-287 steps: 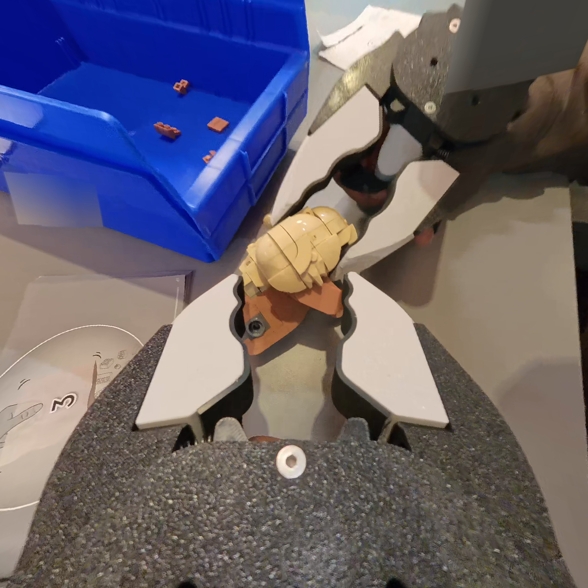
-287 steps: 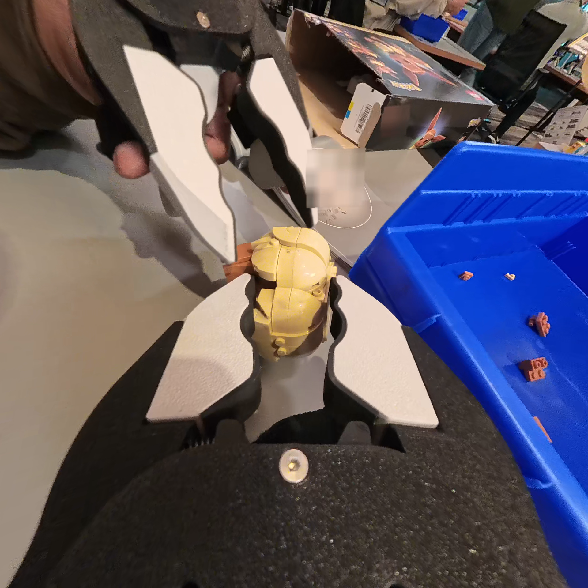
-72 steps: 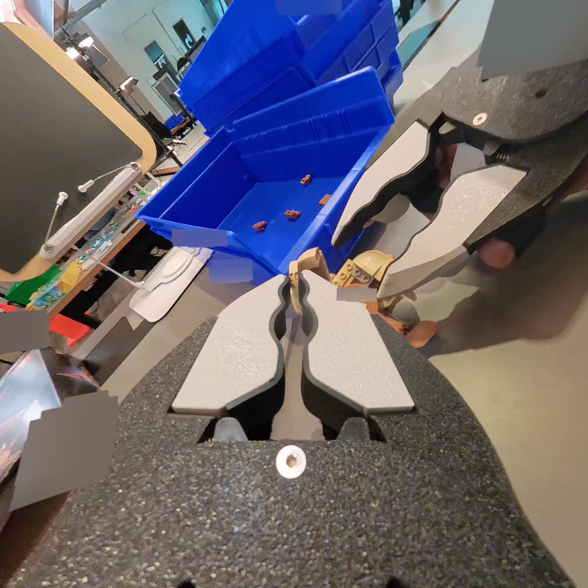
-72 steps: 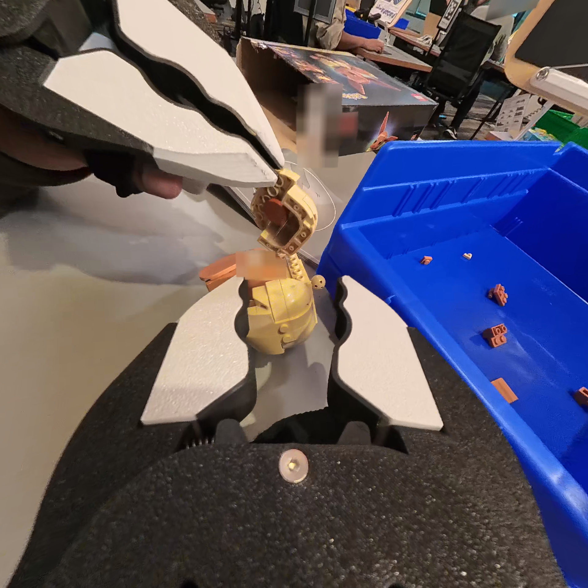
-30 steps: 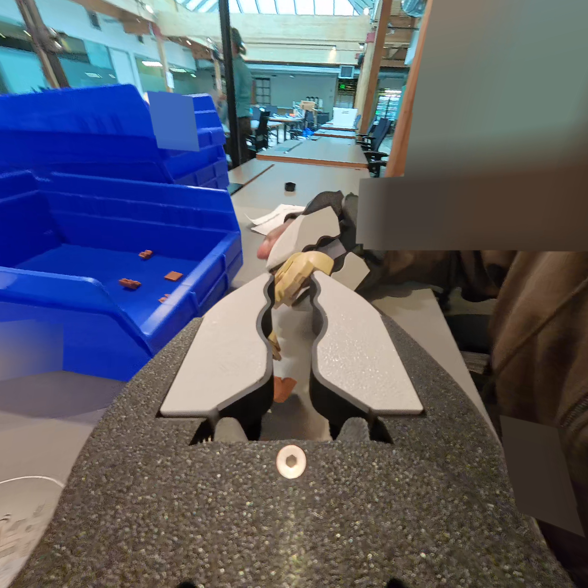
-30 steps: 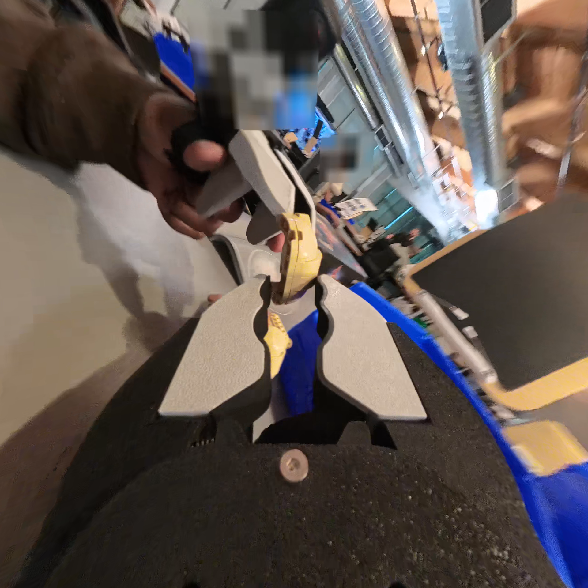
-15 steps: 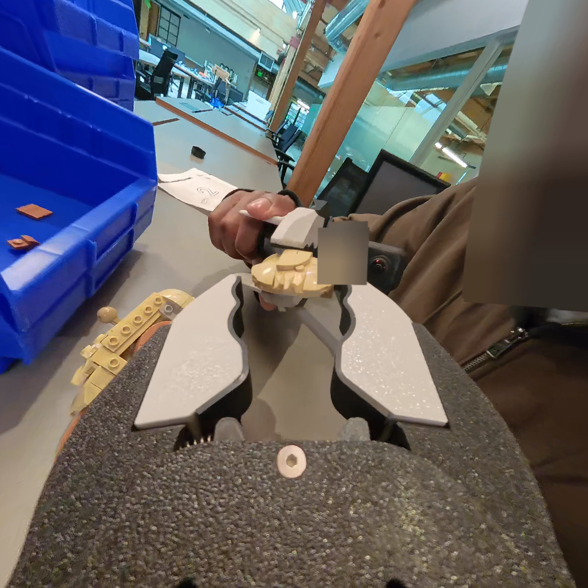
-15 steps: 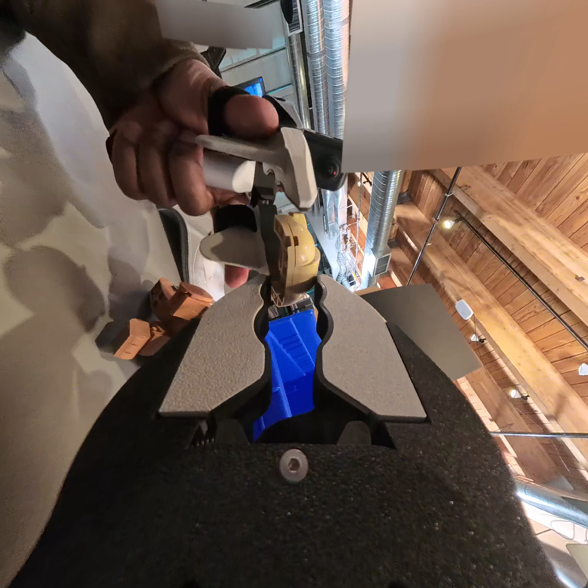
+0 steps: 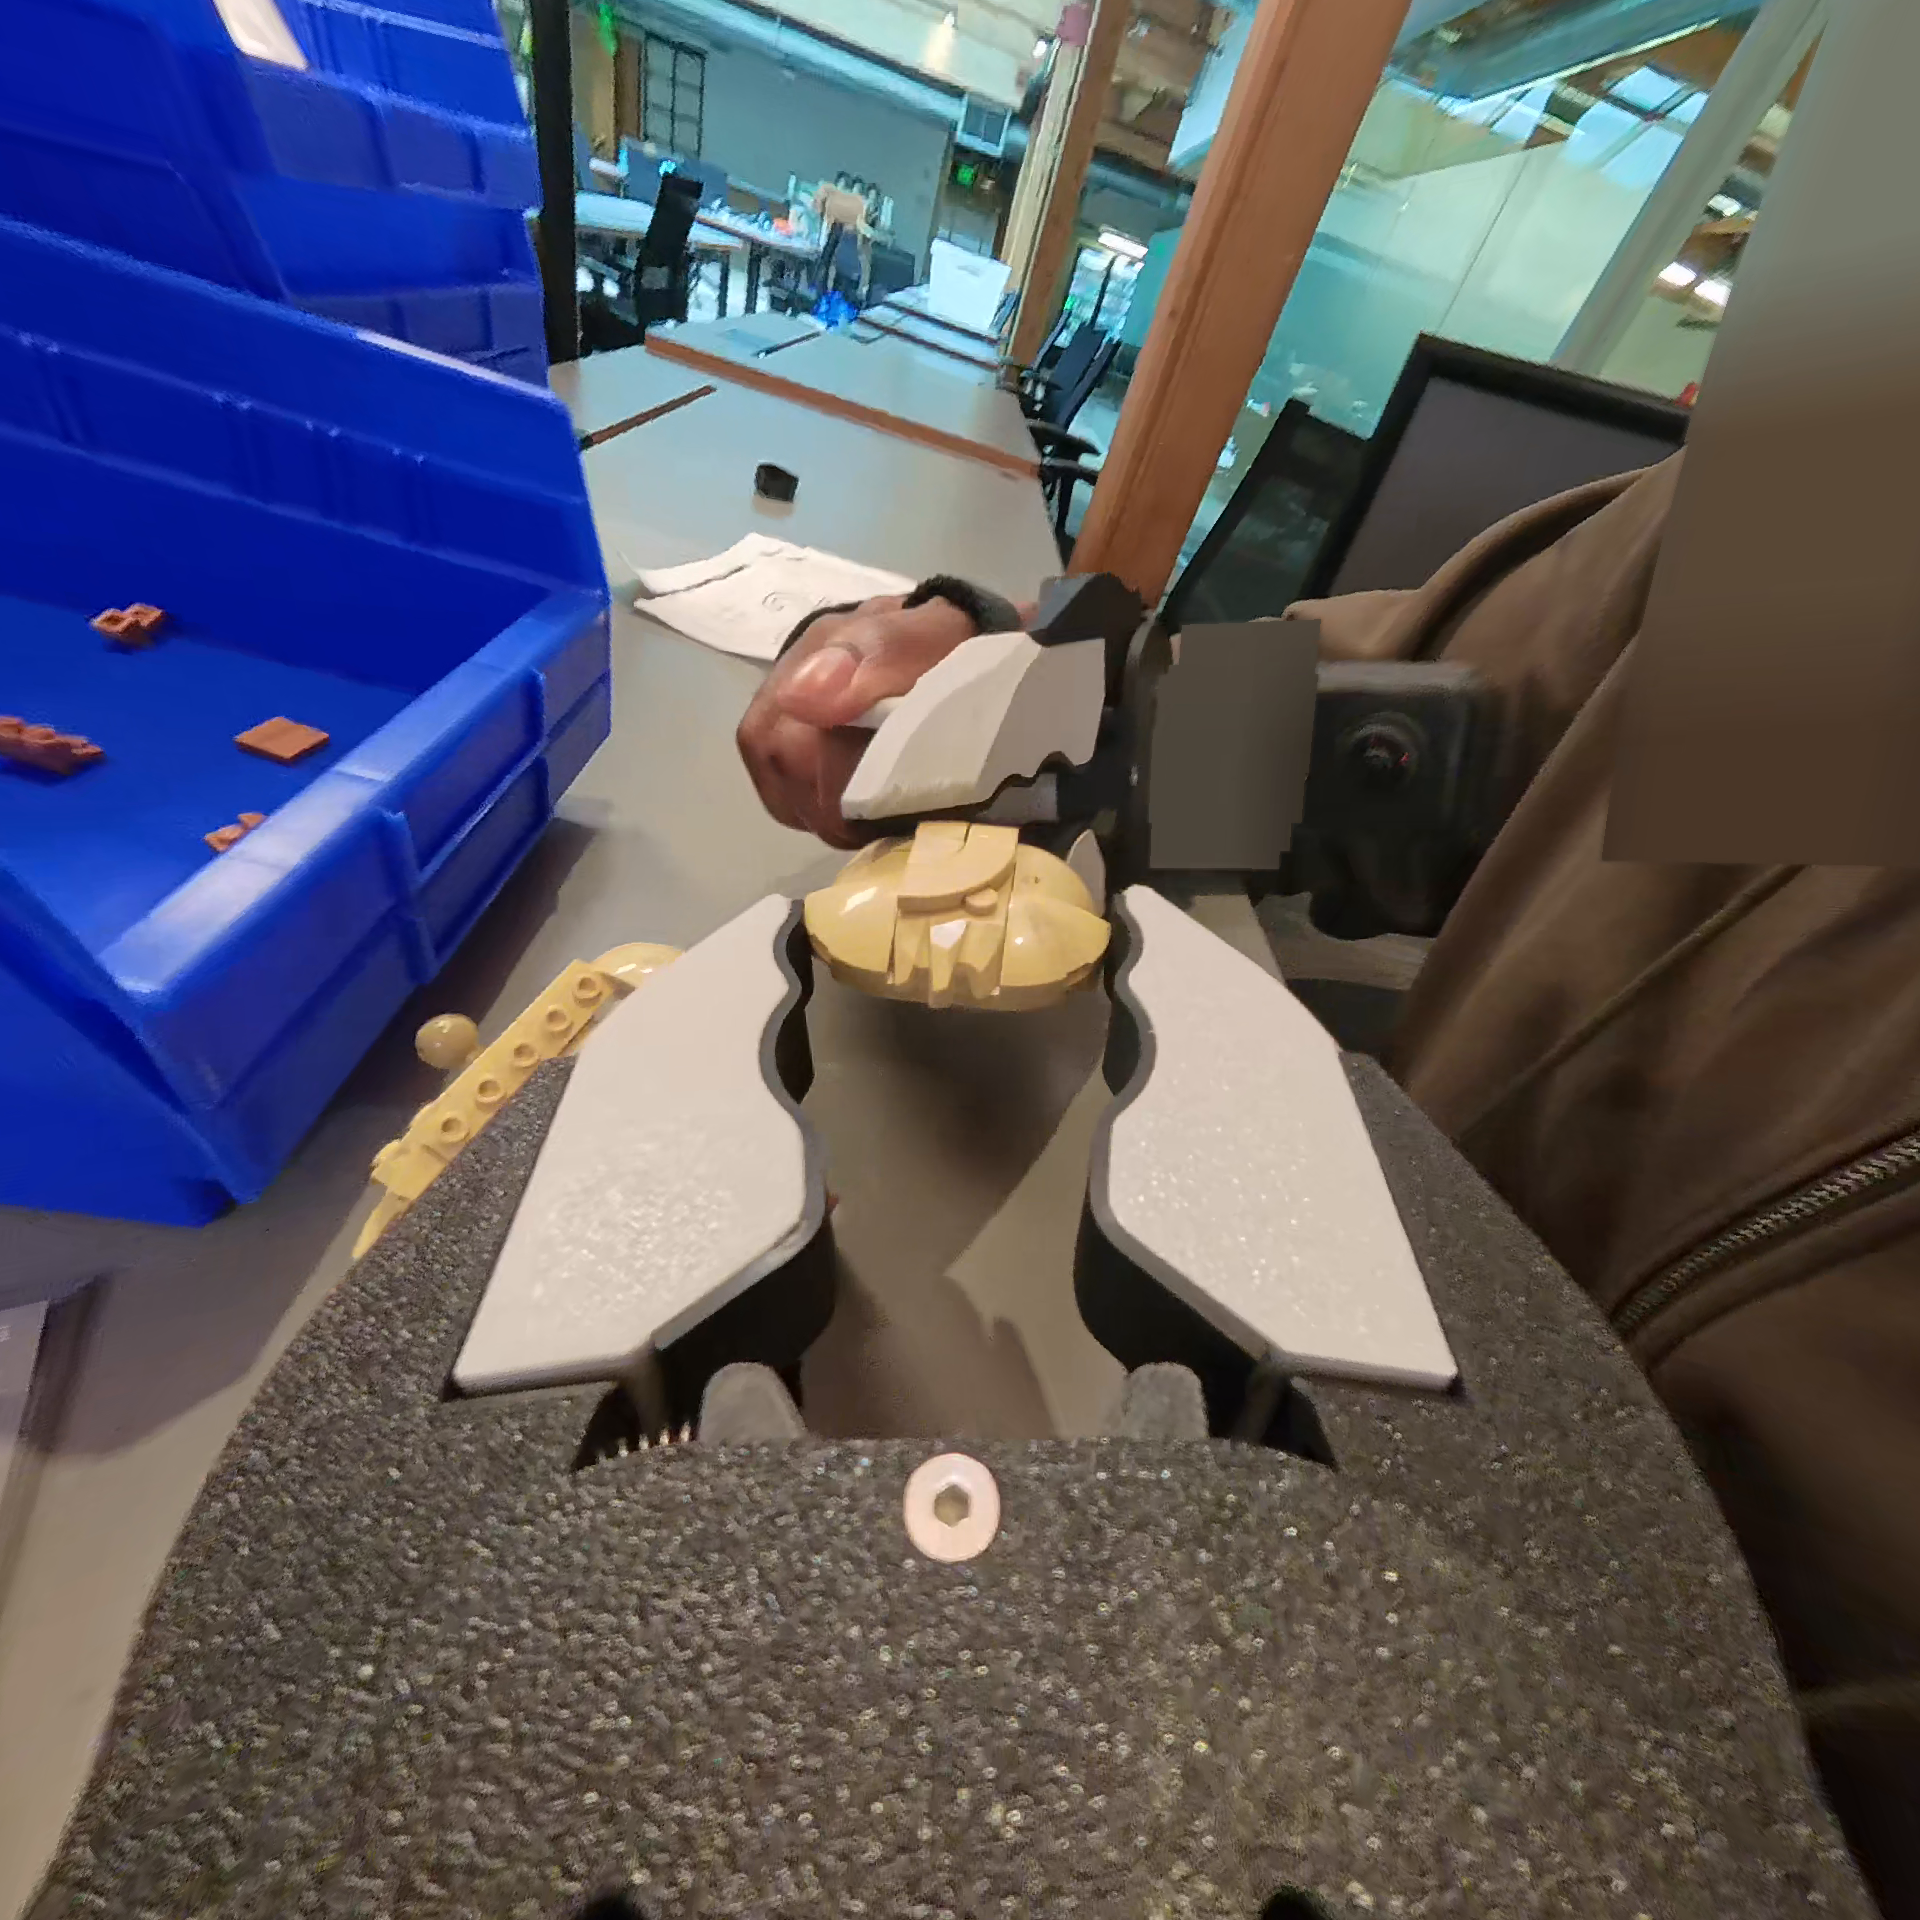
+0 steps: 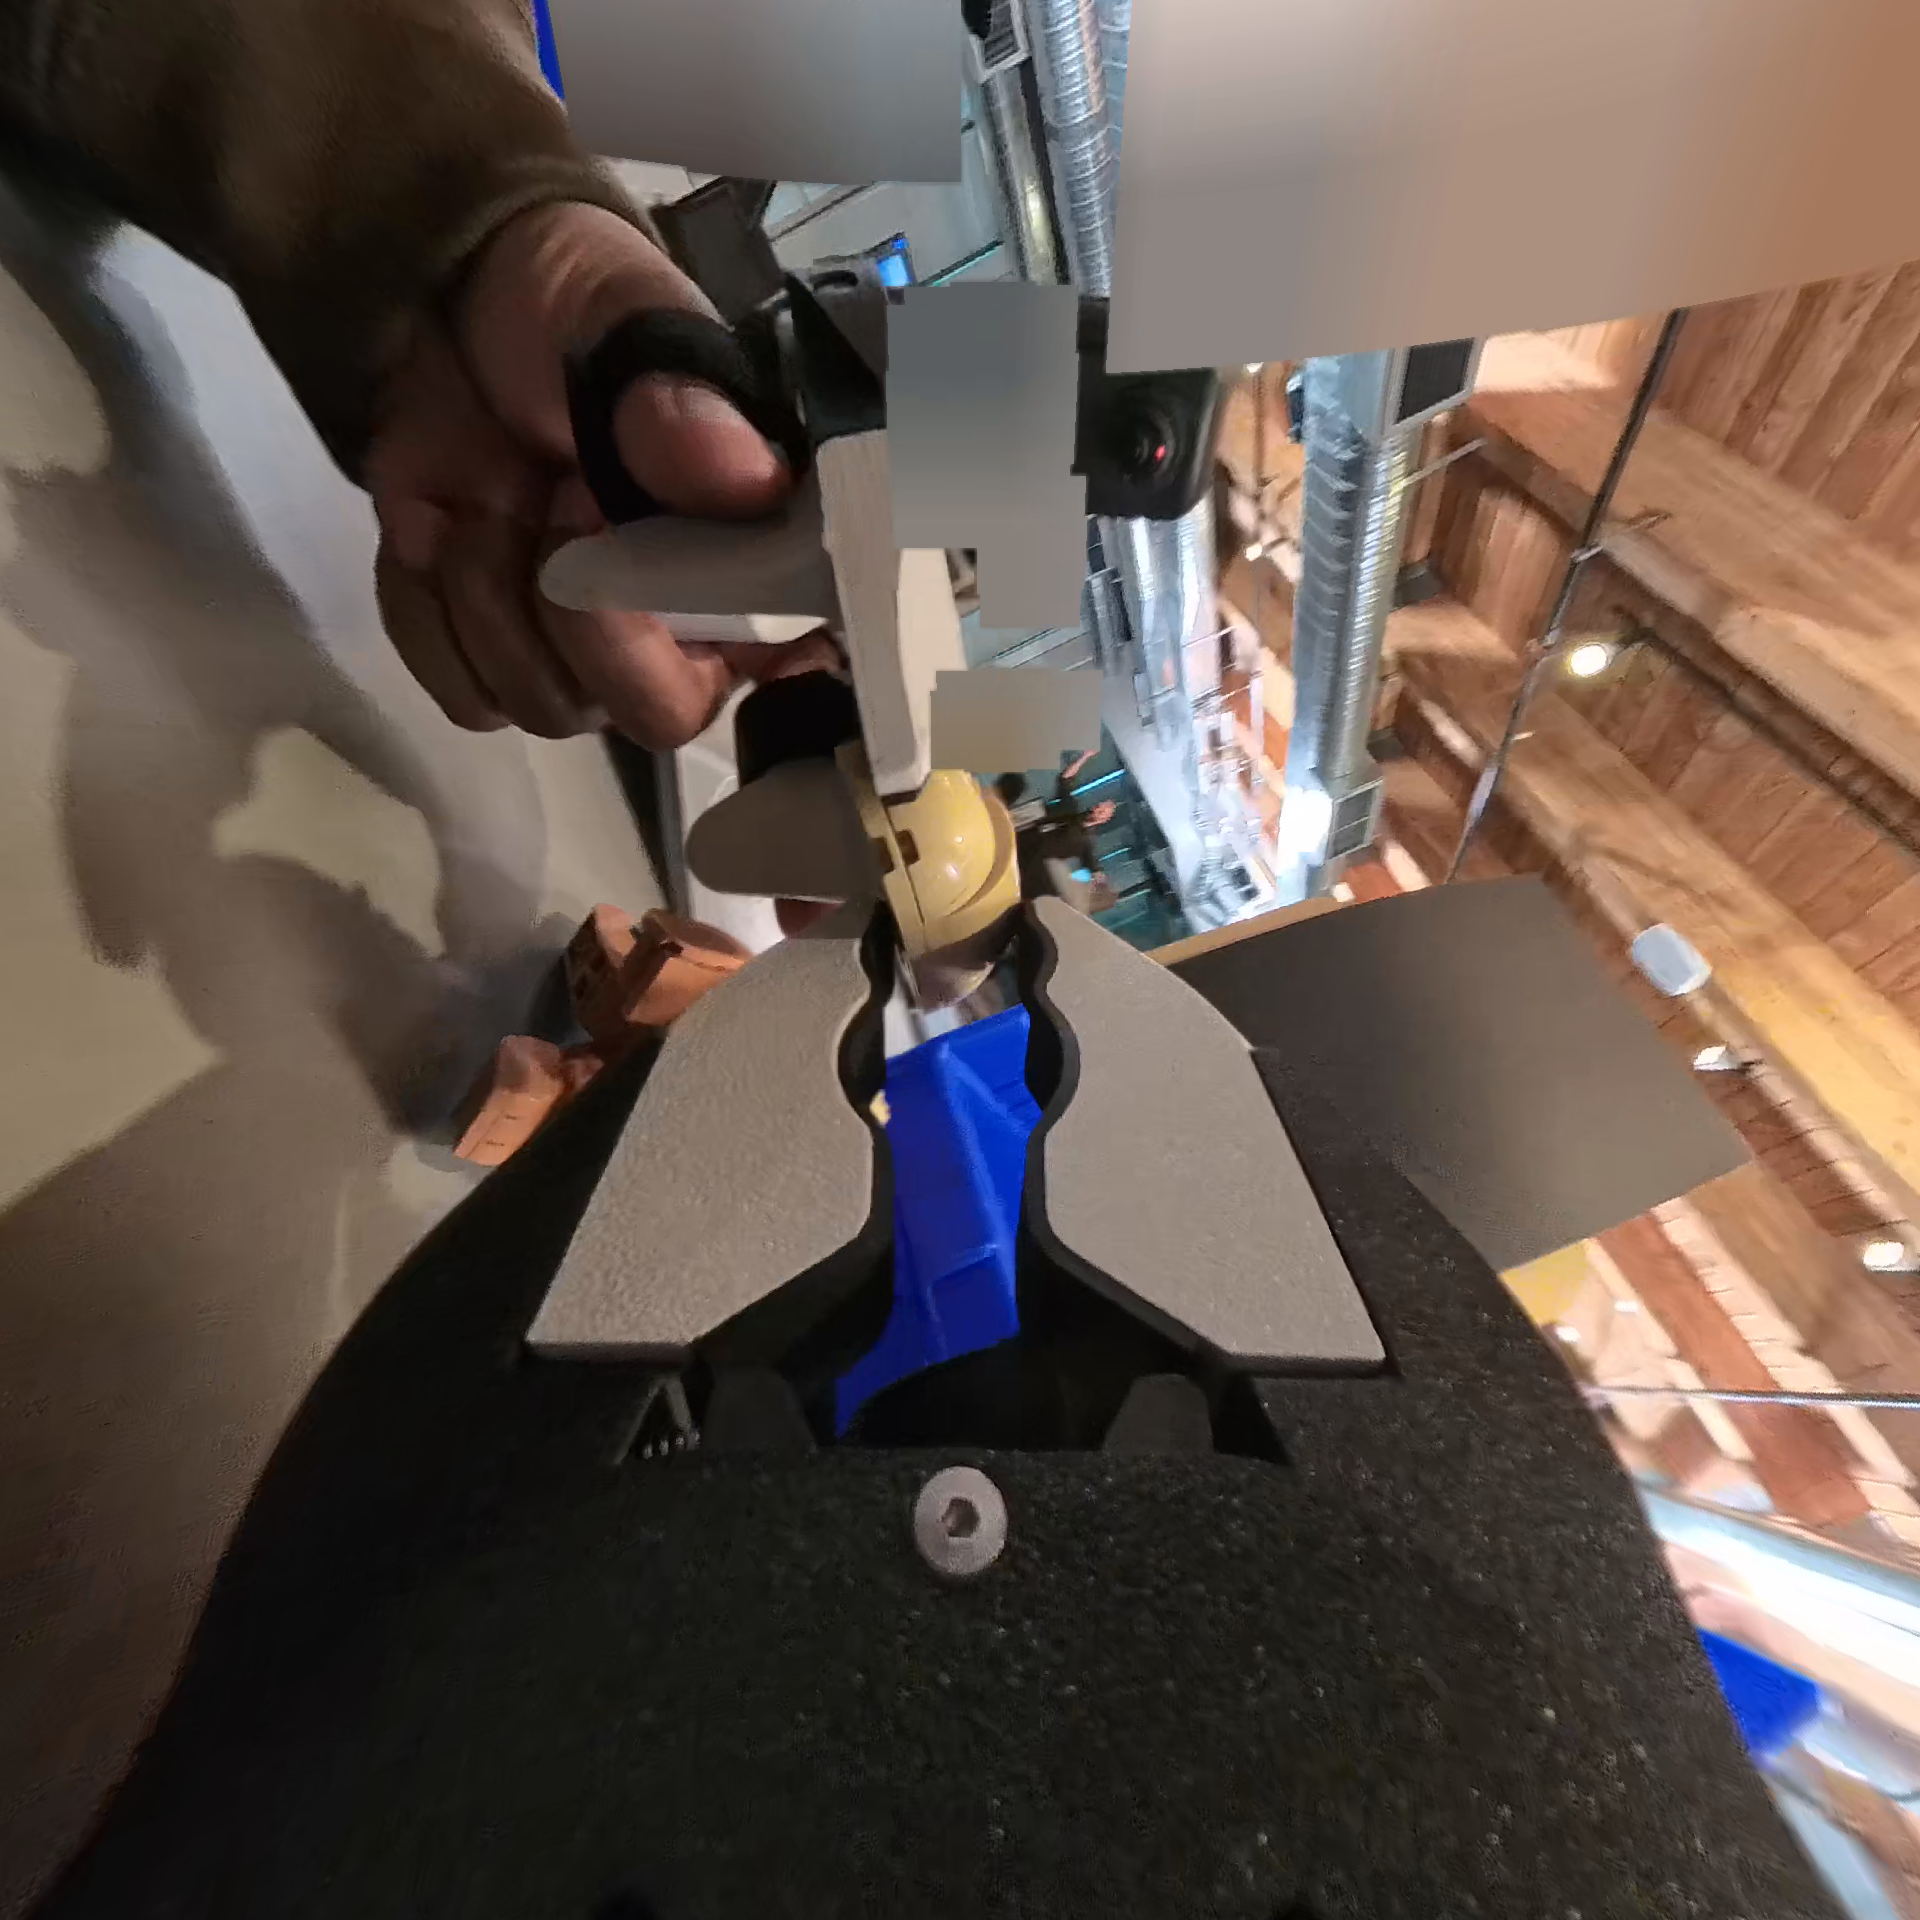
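Tan domed brick shell (image 9: 954,935) sits at my left gripper (image 9: 954,940) tips, off the table (image 9: 686,831). It looks rounded and glossy, built of curved tan plates with one stud on top. Left jaws stand wide, the shell spans the gap; I can't tell if those pads press it. Blue bin (image 9: 312,790) at far left is cut off by the frame, small brown bricks (image 9: 281,740) inside. Tan studded strip (image 9: 499,1081) is half hidden behind my gripper body. Right gripper (image 10: 951,940) is nearly closed and pinches the shell's edge (image 10: 951,862). Brown brick chunk (image 10: 634,966) is blurred and partly covered.
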`<action>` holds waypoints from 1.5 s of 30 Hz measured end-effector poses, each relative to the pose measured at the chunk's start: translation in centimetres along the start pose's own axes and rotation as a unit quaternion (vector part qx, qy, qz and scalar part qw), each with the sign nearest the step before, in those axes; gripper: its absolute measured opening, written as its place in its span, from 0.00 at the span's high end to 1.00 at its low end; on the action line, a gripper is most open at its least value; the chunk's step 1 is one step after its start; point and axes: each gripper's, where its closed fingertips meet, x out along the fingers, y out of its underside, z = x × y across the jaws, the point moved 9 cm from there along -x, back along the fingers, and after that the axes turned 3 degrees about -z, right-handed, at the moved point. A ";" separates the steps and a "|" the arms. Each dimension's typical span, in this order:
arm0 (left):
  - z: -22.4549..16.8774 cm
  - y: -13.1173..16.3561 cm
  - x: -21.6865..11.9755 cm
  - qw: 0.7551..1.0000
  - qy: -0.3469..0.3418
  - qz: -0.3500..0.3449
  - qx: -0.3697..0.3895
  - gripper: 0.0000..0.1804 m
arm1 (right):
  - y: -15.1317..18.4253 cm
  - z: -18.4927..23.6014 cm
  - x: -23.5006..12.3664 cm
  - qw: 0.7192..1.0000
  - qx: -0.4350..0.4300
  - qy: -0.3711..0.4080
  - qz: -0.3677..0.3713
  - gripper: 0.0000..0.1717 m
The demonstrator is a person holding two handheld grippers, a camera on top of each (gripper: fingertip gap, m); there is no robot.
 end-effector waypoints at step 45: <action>-2.4 2.7 3.0 0.911 -0.166 0.271 0.265 0.70 | 1.3 -0.2 -1.5 0.900 0.328 -0.282 0.059 0.92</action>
